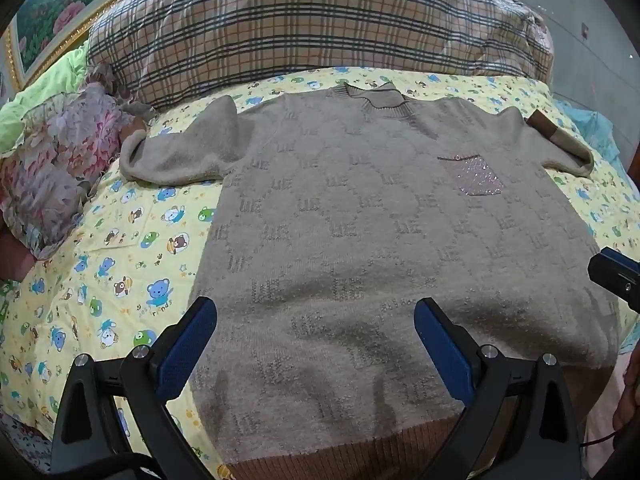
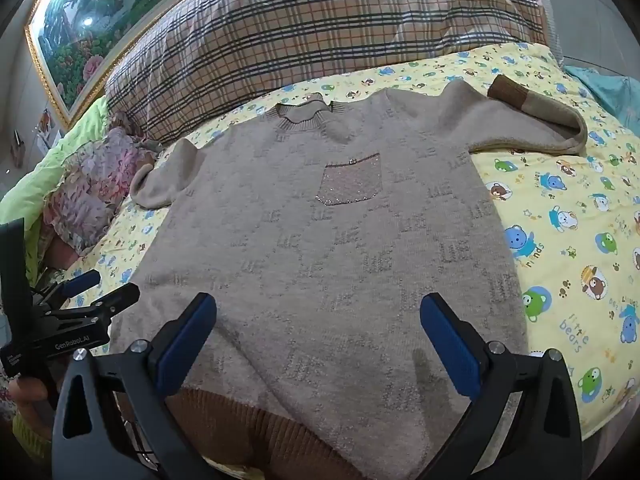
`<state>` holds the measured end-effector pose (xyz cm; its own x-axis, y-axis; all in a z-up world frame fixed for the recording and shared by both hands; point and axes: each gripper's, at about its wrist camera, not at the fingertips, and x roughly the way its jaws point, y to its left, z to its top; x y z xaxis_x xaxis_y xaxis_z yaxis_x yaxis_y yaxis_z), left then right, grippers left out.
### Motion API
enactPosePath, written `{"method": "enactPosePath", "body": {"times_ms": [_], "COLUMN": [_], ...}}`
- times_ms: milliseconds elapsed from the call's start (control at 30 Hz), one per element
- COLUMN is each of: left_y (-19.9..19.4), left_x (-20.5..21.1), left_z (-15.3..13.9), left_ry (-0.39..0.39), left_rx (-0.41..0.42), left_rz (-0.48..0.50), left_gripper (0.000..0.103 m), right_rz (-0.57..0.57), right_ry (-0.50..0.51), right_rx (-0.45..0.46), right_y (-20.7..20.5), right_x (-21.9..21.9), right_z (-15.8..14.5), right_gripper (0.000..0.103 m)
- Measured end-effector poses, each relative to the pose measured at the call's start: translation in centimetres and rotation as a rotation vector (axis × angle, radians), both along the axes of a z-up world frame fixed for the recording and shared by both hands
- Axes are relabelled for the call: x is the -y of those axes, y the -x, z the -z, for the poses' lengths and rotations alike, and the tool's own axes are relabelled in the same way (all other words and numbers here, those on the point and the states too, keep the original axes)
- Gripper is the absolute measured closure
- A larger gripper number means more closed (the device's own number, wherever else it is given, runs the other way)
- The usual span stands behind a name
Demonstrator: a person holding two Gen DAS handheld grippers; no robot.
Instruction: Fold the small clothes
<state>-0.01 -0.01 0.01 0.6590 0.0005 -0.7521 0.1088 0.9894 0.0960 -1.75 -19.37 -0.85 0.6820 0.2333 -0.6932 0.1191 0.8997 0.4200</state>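
A beige knit sweater [image 1: 360, 220] lies flat, front up, on a yellow bear-print sheet [image 1: 120, 272], neck away from me. It has a sparkly chest pocket [image 1: 476, 176], a brown ribbed hem [image 1: 360, 452] nearest me and a brown cuff [image 2: 508, 94] on the right sleeve. Both sleeves are bent in at the sides. My left gripper [image 1: 316, 316] hangs open above the lower left of the sweater, with nothing between its blue pads. My right gripper [image 2: 318, 308] hangs open above the lower right, also holding nothing. From the right wrist view, the left gripper [image 2: 112, 286] shows beside the sweater's left edge.
A plaid quilt [image 1: 300, 28] is heaped behind the sweater. Crumpled floral cloth [image 1: 52, 168] and a green blanket [image 1: 44, 88] lie at the left. A framed painting [image 2: 80, 32] hangs on the wall. A teal cloth [image 2: 608, 88] lies at the far right.
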Motion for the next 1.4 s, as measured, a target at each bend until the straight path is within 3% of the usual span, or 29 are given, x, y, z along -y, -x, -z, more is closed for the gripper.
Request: {"method": "enactPosePath", "body": {"times_ms": [700, 1067, 1400], "left_y": [-0.1, -0.6, -1.3], "left_x": [-0.3, -0.6, -0.6], "left_z": [0.1, 0.5, 1.0], "left_ry": [0.009, 0.067, 0.071], "left_rx": [-0.003, -0.054, -0.062], "left_rz": [-0.001, 0.002, 0.013], "left_gripper": [0.004, 0.004, 0.003], "right_rz": [-0.002, -0.005, -0.003], "right_ry": [0.002, -0.005, -0.007], "right_rx": [0.016, 0.013, 0.008], "right_y": [-0.1, -0.2, -0.5], "right_x": [-0.2, -0.5, -0.5], "right_z": [-0.3, -0.3, -0.2], "right_gripper": [0.001, 0.001, 0.001]}}
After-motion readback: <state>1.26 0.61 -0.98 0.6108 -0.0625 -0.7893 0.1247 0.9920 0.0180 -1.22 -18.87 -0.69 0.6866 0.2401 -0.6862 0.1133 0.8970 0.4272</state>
